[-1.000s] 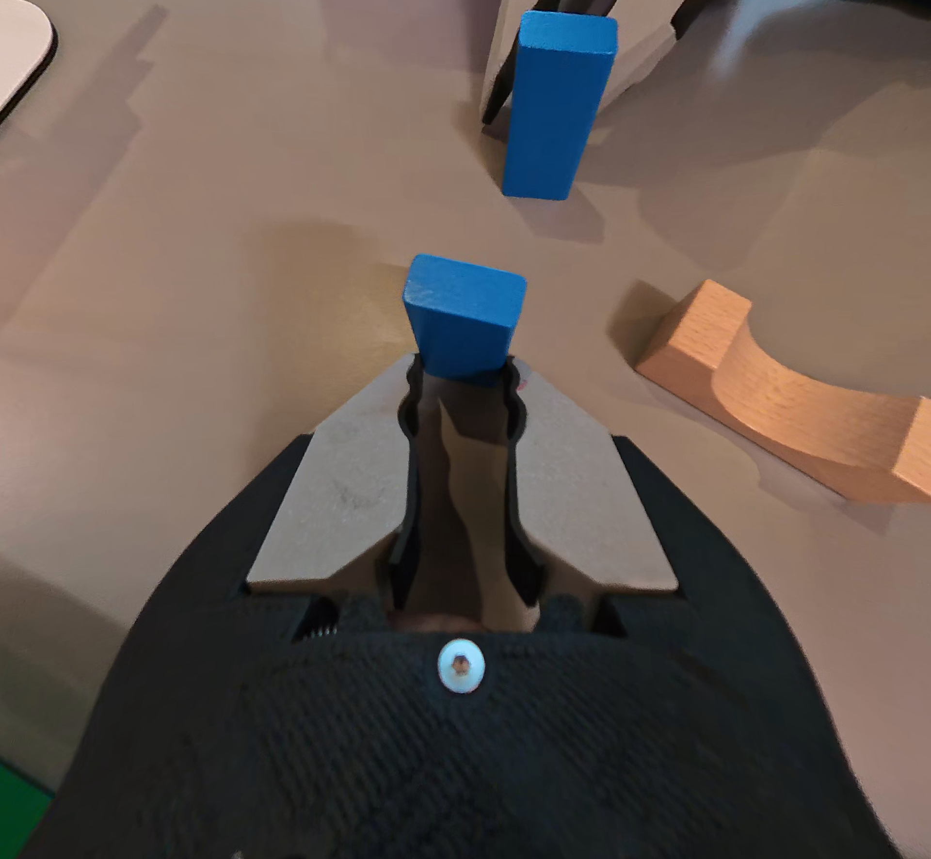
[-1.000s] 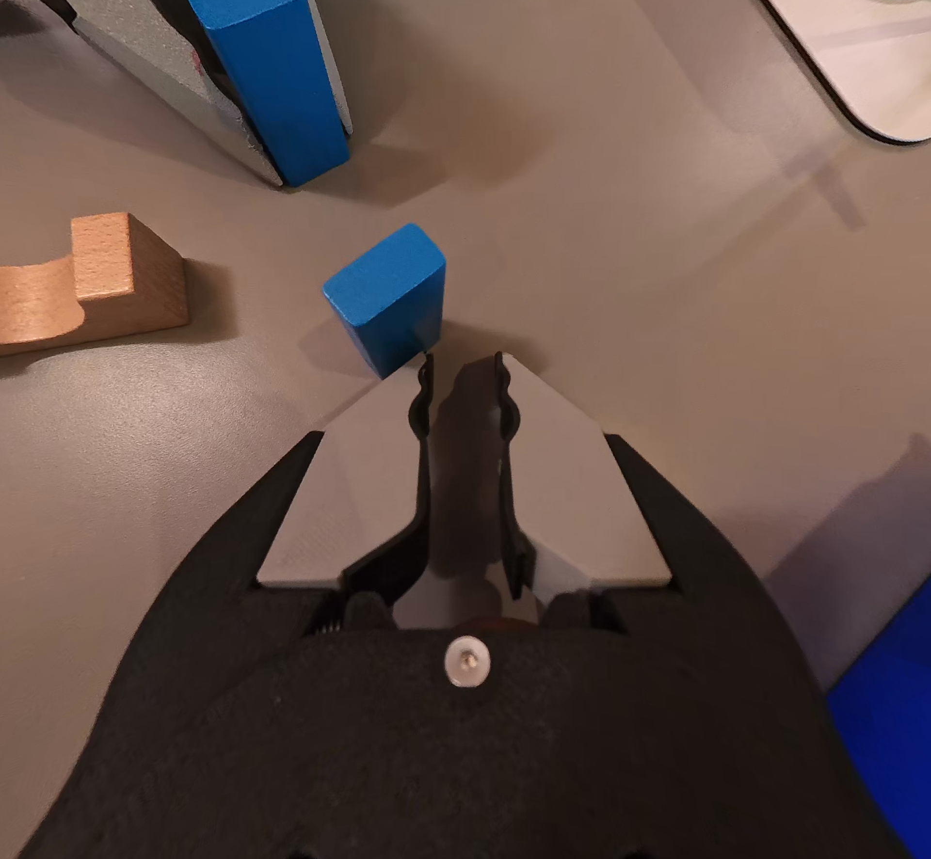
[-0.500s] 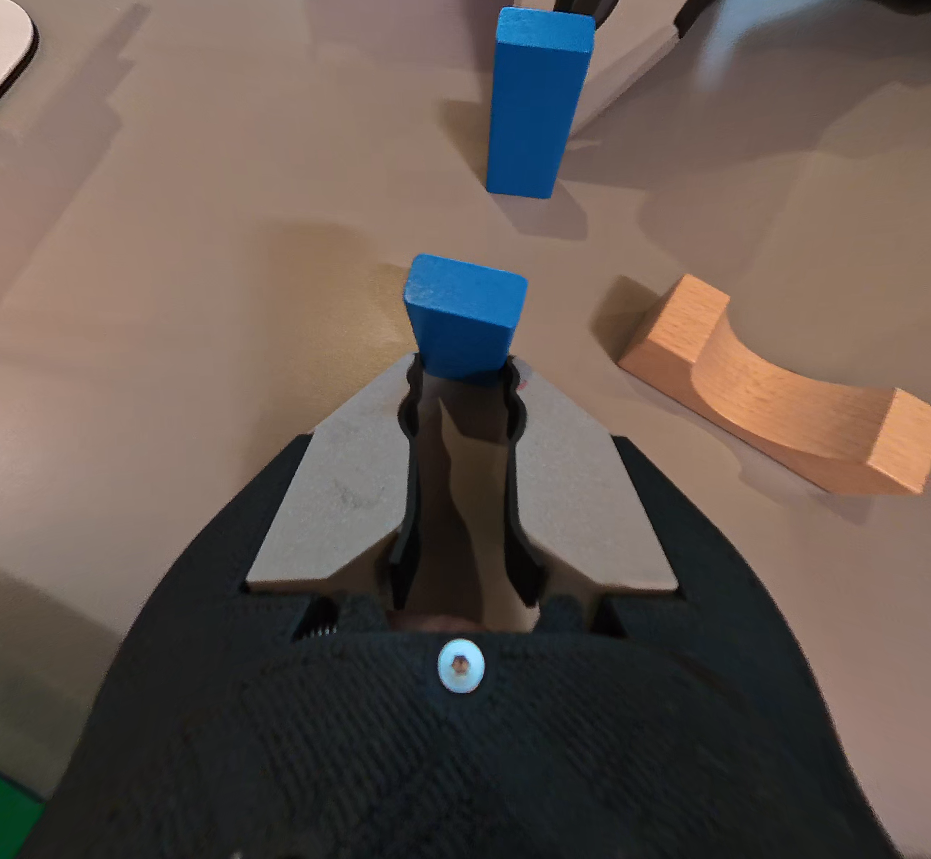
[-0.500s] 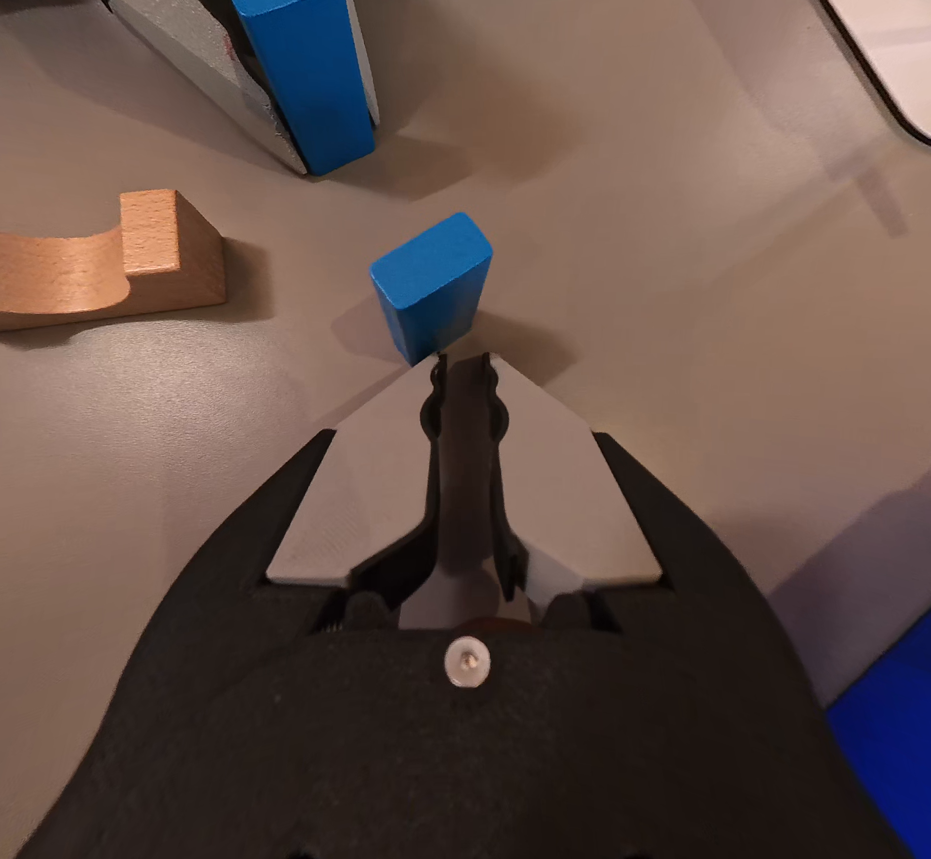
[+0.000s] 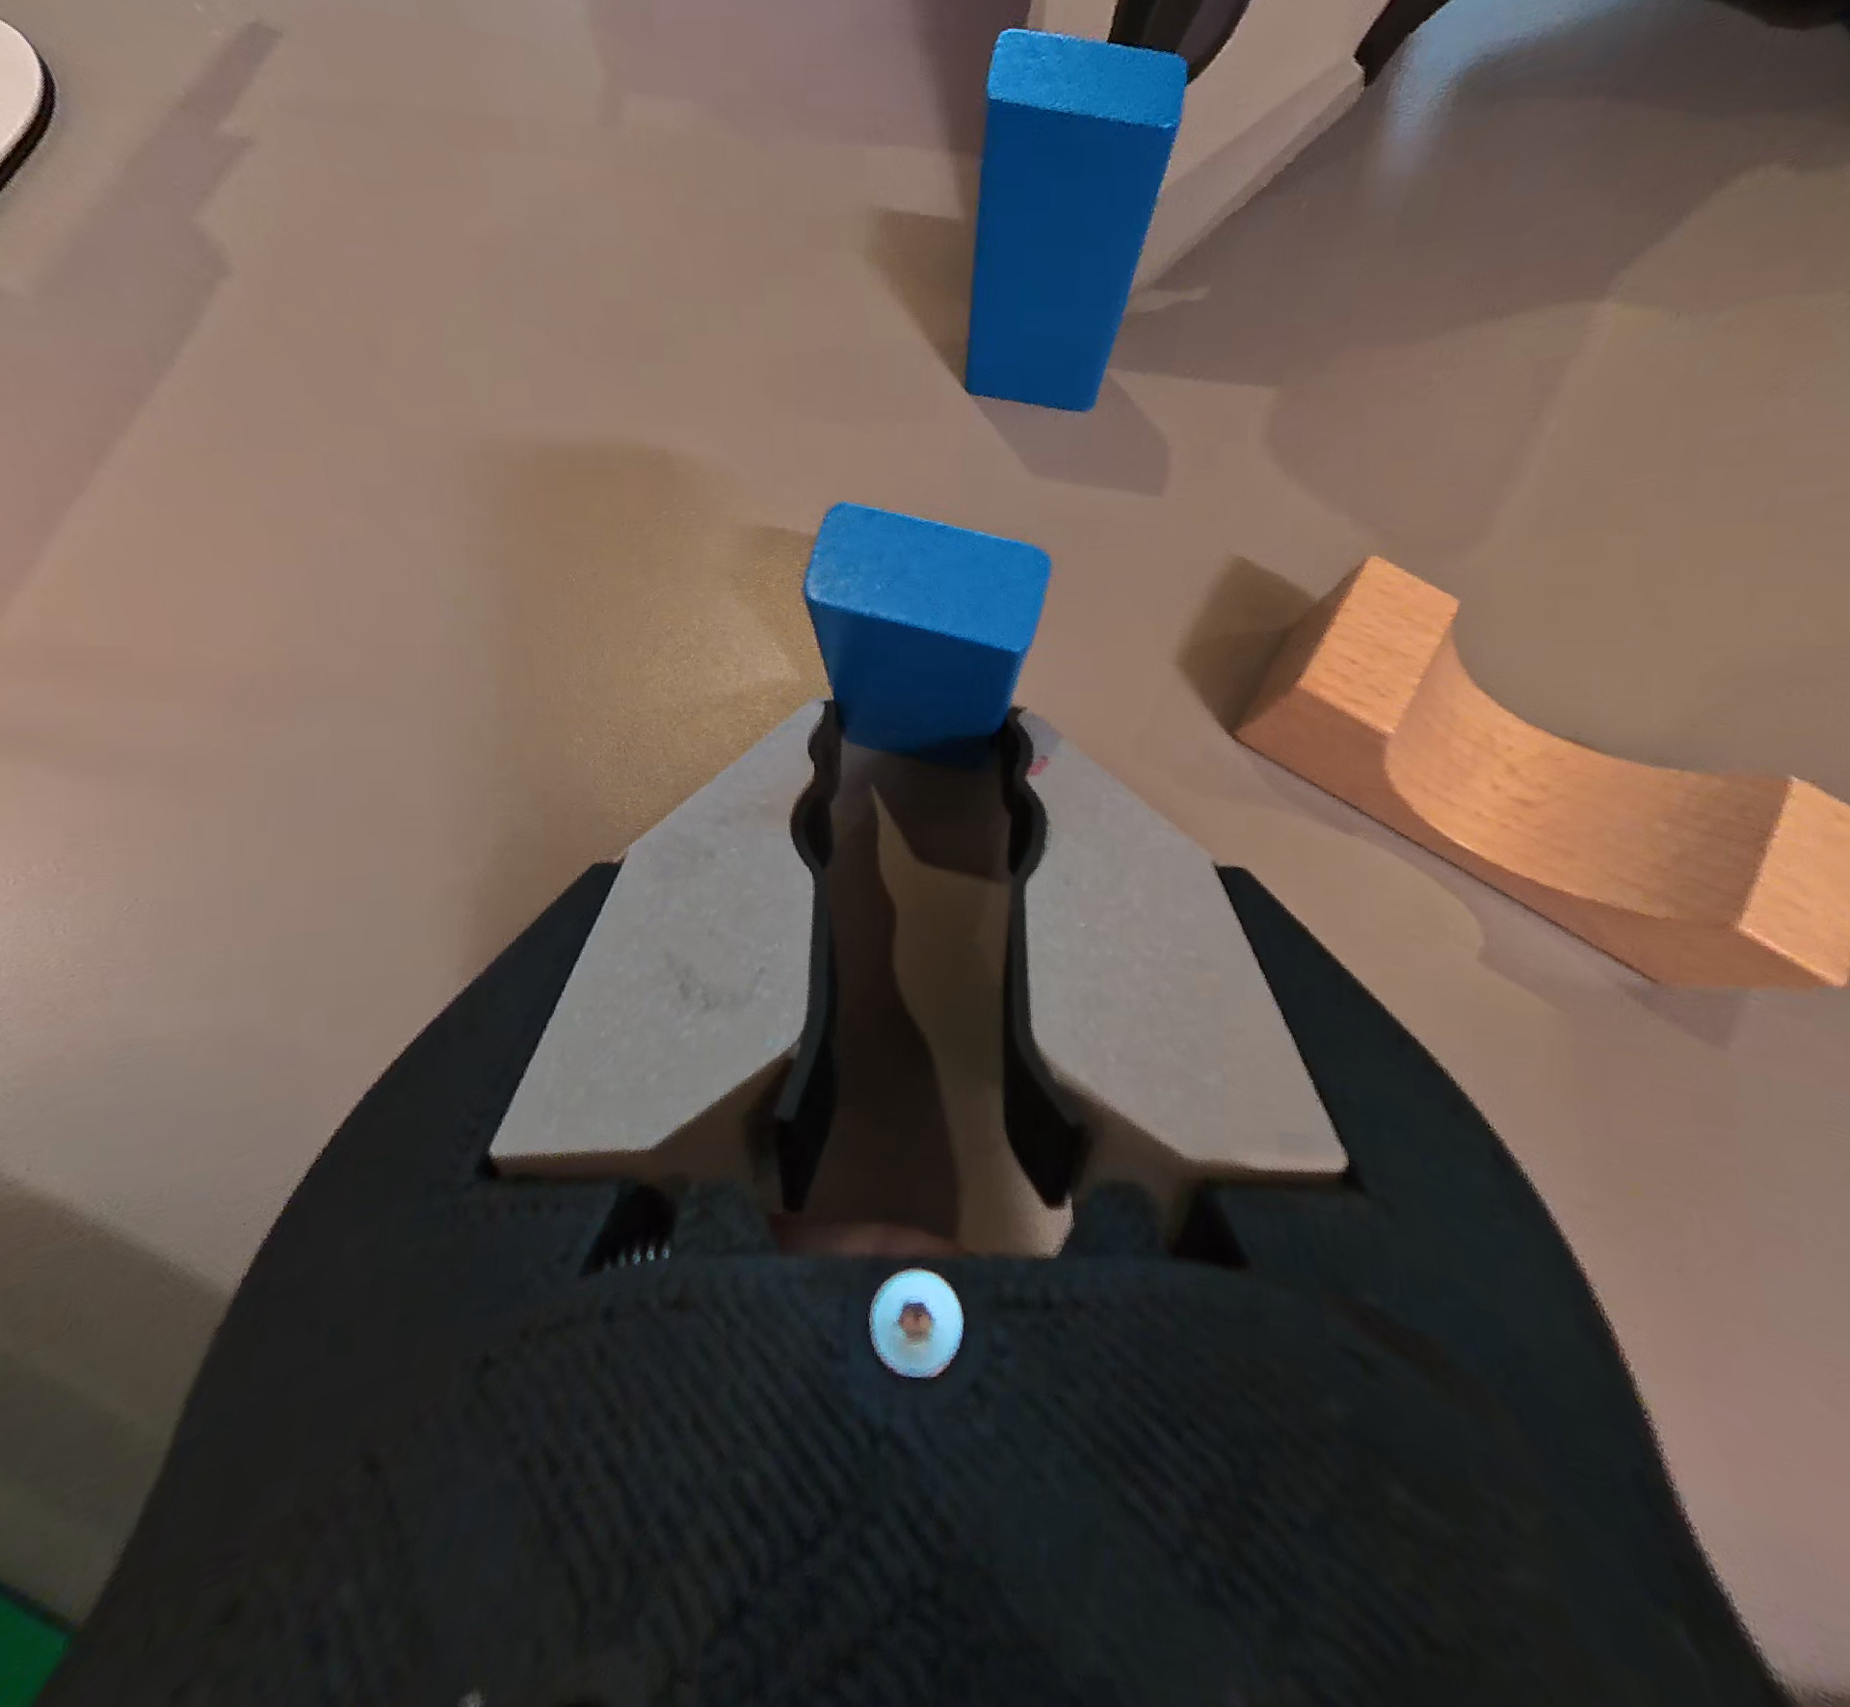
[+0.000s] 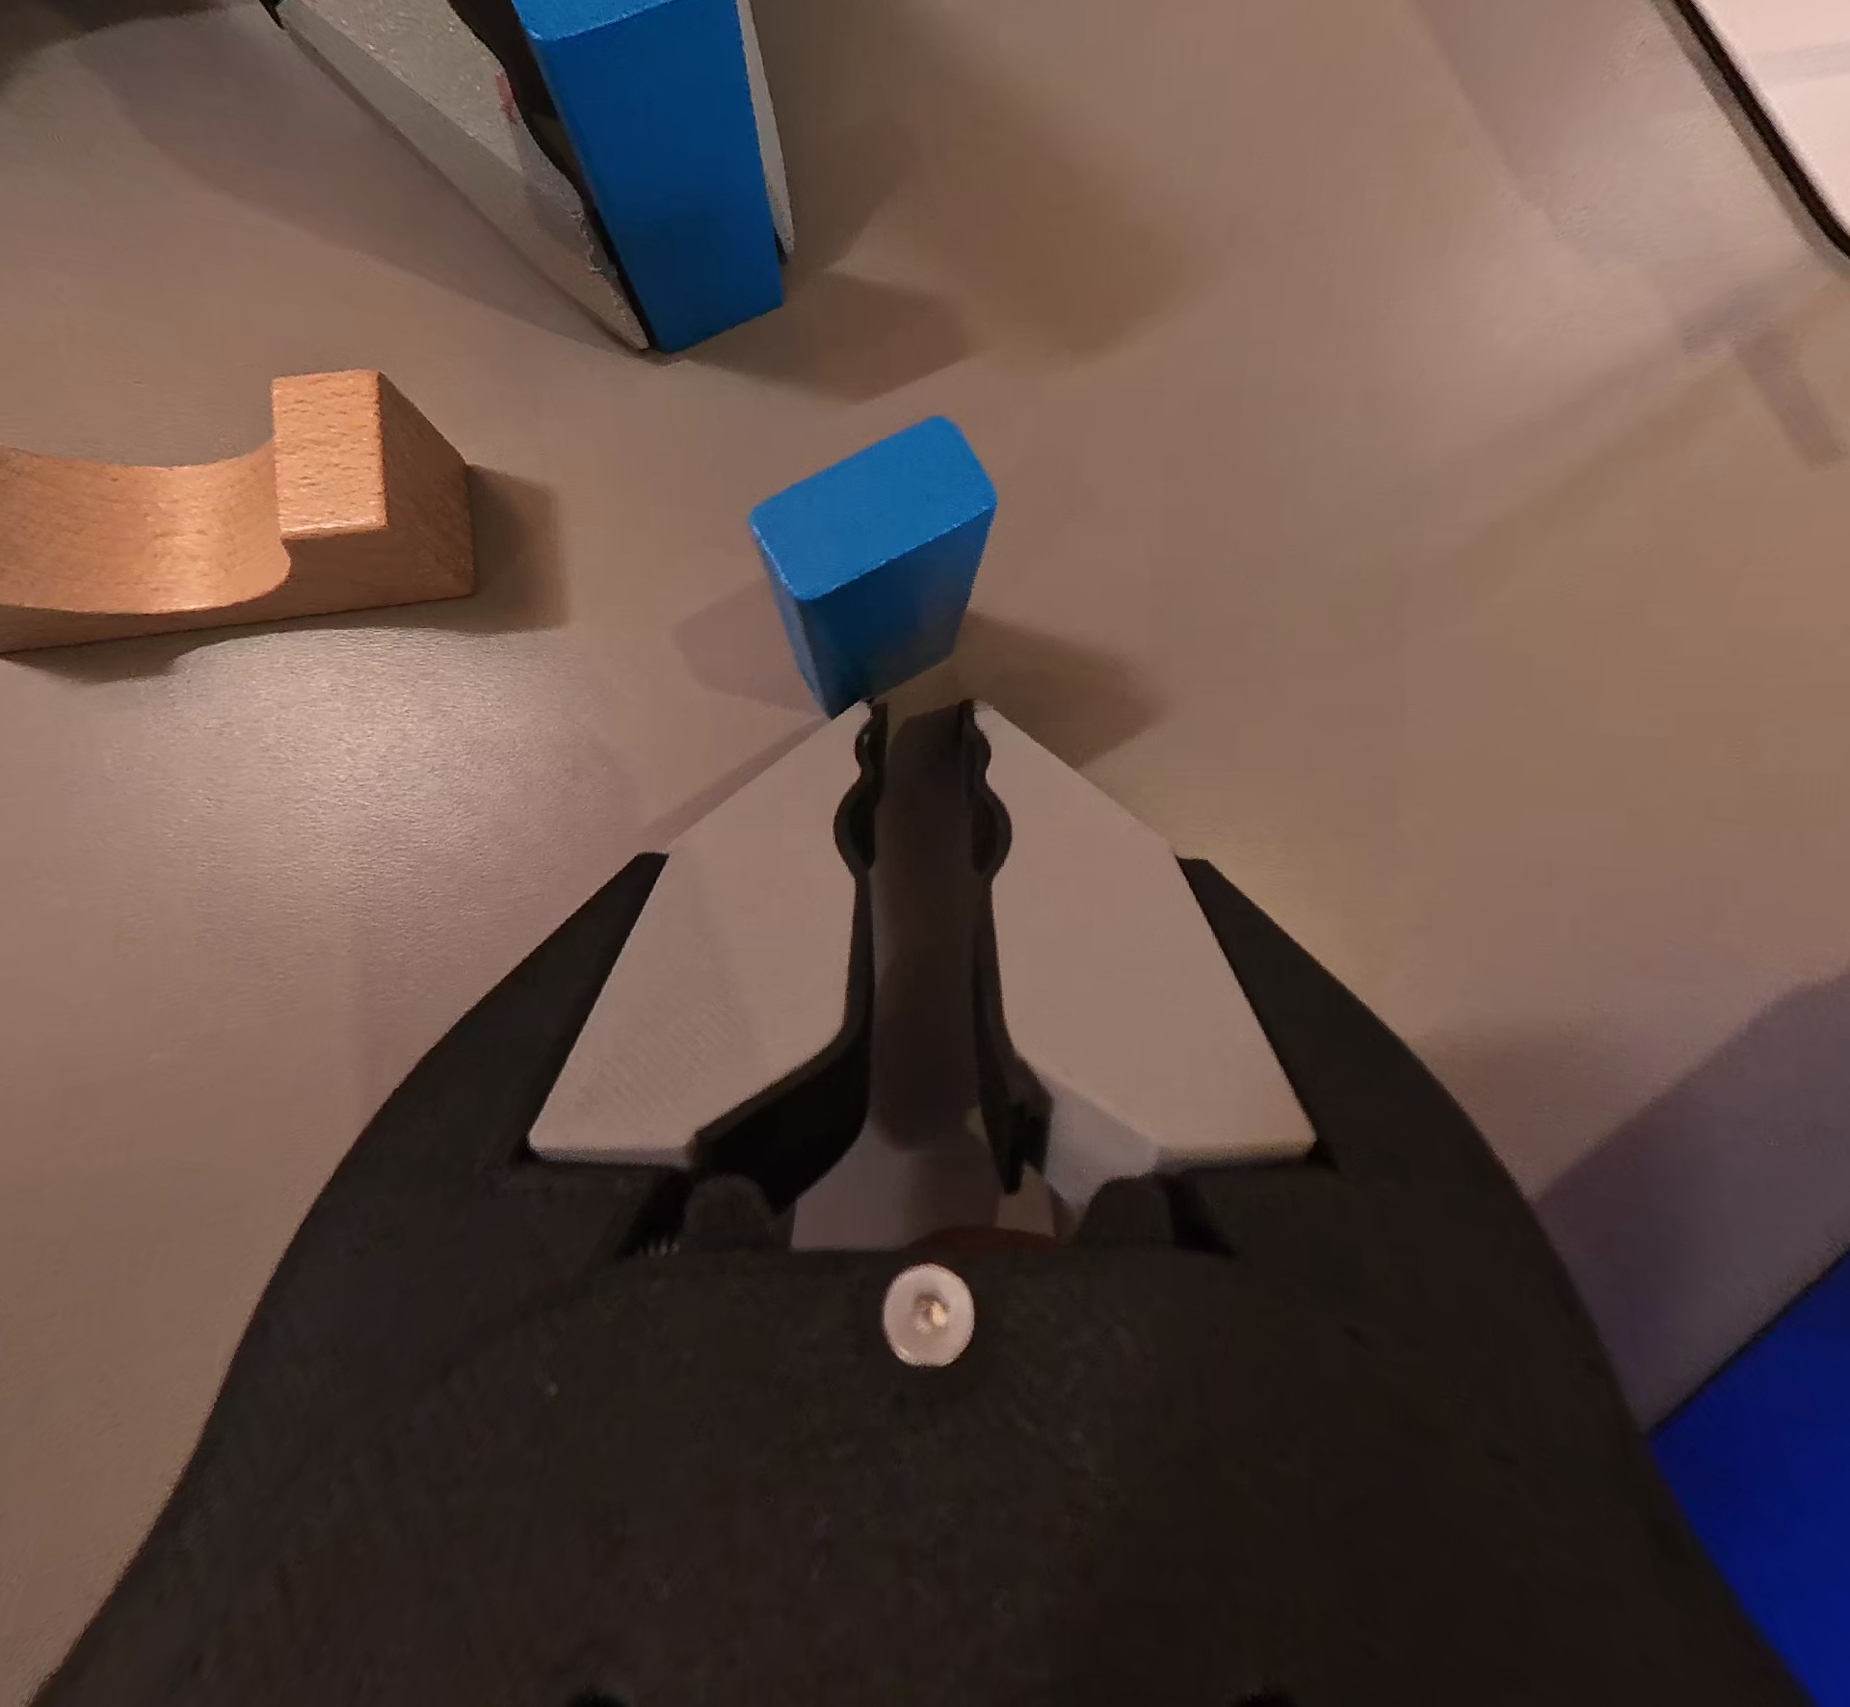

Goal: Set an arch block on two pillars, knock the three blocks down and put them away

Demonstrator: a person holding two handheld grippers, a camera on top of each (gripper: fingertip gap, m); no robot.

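The left claw (image 5: 916,738) is clenched on one blue pillar (image 5: 926,628), pads on its two narrow sides, standing on the desk (image 5: 400,458). Beyond that pillar the second blue pillar (image 5: 1066,228) stands free; the right claw (image 6: 919,710) sits behind it, nearly closed and grasping nothing. Right of the held pillar lies the wooden arch block (image 5: 1562,808). It looks stiff, light and smooth; grip it across its flat faces mid-span.
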